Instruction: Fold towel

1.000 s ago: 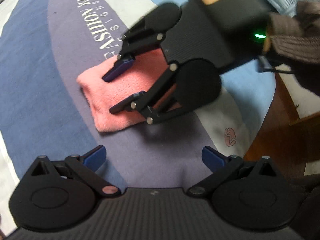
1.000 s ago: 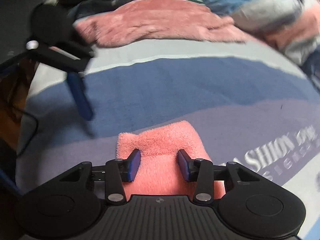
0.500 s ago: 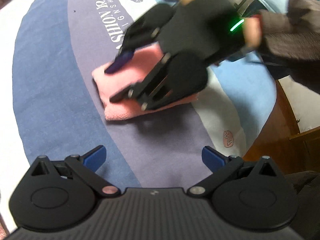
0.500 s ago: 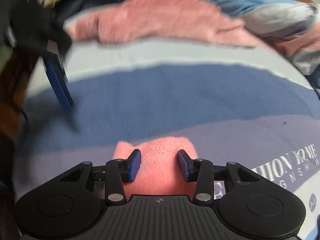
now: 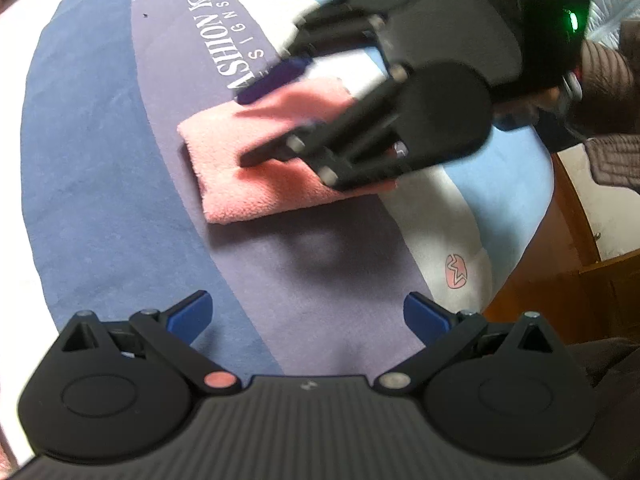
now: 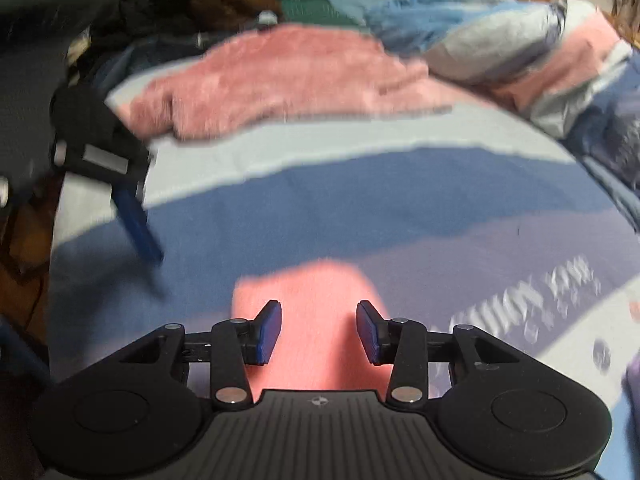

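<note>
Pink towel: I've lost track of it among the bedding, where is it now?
The folded pink towel lies mid-frame in the left wrist view on the striped bedspread, beside the printed lettering, under the right tongs.

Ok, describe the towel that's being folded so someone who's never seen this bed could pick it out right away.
Start from the striped bedspread with its printed lettering. Beside that lettering, on the purple band, lies the small folded towel, with the right gripper over it. Unlike the larger, rumpled pink blanket at the bed's far side, it is a flat salmon-pink rectangle.
</note>
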### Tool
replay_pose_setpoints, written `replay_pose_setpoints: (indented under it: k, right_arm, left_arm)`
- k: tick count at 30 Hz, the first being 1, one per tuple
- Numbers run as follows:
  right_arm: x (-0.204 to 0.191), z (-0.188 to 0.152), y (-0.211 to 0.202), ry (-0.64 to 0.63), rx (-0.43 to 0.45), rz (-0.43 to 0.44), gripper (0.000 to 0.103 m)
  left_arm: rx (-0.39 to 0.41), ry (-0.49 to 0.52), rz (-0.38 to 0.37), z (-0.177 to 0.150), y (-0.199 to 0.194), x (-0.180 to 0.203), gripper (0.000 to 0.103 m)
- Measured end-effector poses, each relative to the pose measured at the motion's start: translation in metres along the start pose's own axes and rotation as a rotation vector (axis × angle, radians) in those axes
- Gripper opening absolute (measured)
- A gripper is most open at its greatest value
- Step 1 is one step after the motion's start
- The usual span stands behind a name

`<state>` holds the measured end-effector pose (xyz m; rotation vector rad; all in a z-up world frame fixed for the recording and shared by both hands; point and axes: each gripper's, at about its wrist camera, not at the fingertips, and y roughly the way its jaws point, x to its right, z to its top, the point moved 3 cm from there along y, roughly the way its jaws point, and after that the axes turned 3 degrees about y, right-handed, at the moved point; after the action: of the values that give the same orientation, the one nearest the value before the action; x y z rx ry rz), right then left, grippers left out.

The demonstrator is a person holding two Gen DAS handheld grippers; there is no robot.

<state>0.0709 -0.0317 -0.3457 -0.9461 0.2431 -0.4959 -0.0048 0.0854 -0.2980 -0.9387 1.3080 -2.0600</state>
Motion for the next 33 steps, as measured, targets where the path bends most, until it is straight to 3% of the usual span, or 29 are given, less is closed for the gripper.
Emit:
replay_pose_setpoints:
  k: [2,5,11,14,19,21,27,33]
  right_arm:
    - [-0.005,-0.012,0.013,-0.004,-0.042,-0.015,0.042]
    - [-0.005,-0.017,0.019,0.045,-0.012,-0.026,0.044]
    - [0.001,-0.017,-0.027,0.169,0.105,-0.107,0.043]
    - [-0.001,-0.033,-0.043,0.274,0.123,-0.176,0.046]
    - [-0.006,-0.061,-0.063,0.461,0.149,-0.272,0.049]
    - [-0.006,-0.071,-0.056,0.576,0.142,-0.259,0.054]
    - [0.008,-0.105,-0.032,0.979,0.154,-0.172,0.057]
    - [0.019,-0.119,-0.034,1.119,0.252,-0.088,0.064]
  left_arm:
    - [-0.011,0.015,0.003,0.002,0.004,0.002,0.103]
    - [-0.027,0.041,0.011,0.006,0.01,0.006,0.103]
    - [-0.008,0.087,0.044,0.017,0.009,0.014,0.103]
    - [0.071,0.068,0.074,0.025,0.001,0.01,0.103]
    - [0.069,0.057,0.063,0.042,0.019,-0.001,0.103]
    - [0.065,0.054,0.057,0.048,0.027,-0.005,0.103]
    - [0.052,0.043,0.04,0.068,0.052,-0.019,0.103]
    - [0.049,0.014,0.038,0.072,0.059,-0.026,0.103]
